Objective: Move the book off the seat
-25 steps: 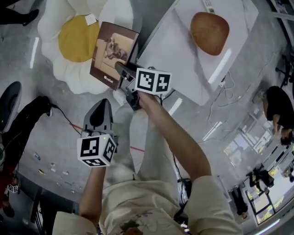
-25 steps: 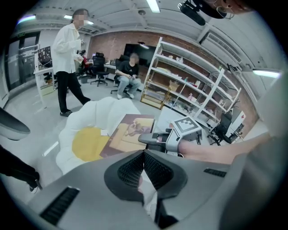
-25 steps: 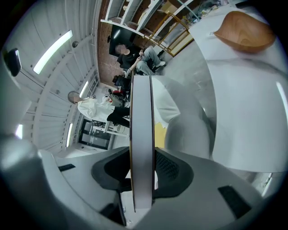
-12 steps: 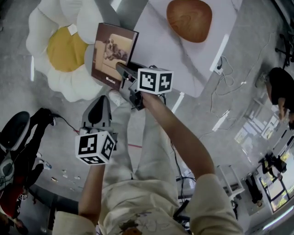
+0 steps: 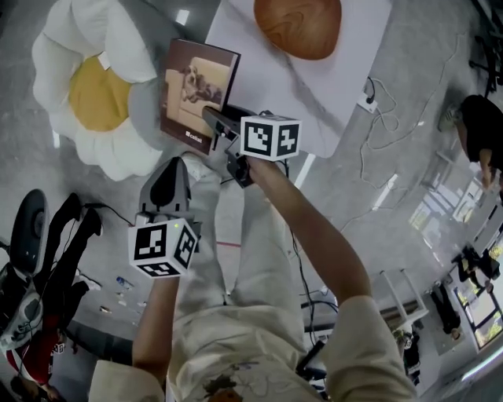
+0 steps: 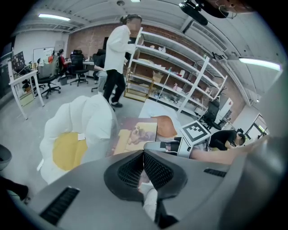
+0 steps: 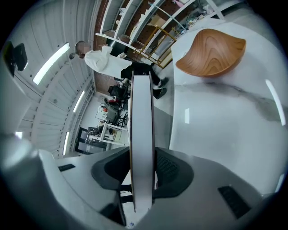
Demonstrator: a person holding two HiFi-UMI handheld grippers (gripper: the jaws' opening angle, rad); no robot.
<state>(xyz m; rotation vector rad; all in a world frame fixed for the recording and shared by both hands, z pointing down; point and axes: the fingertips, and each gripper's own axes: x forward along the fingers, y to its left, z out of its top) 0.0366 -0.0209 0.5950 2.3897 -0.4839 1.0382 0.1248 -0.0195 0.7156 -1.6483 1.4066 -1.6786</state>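
The brown book (image 5: pixel 196 94) with a dog picture on its cover hangs in the air, and my right gripper (image 5: pixel 214 123) is shut on its lower edge. In the head view it sits between the white and yellow flower-shaped seat (image 5: pixel 90 94) and the white table (image 5: pixel 322 86). The right gripper view shows the book (image 7: pixel 141 112) edge-on, clamped between the pads of my right gripper (image 7: pixel 141 173). My left gripper (image 5: pixel 167 187) is shut and empty, lower and nearer to me. From the left gripper (image 6: pixel 143 168) I see the book (image 6: pixel 135 137) beside the seat (image 6: pixel 76 134).
A wooden bowl (image 5: pixel 299 23) lies on the white table (image 7: pixel 225 121). Cables (image 5: pixel 377 102) trail over the floor right of the table. A person in white (image 6: pixel 118 58) walks by metal shelves (image 6: pixel 175 76). Dark gear (image 5: pixel 47 251) sits at the left.
Both grippers have travelled together away from the flower seat and towards the table. The book, still in my right gripper, no longer overlaps the seat's middle.
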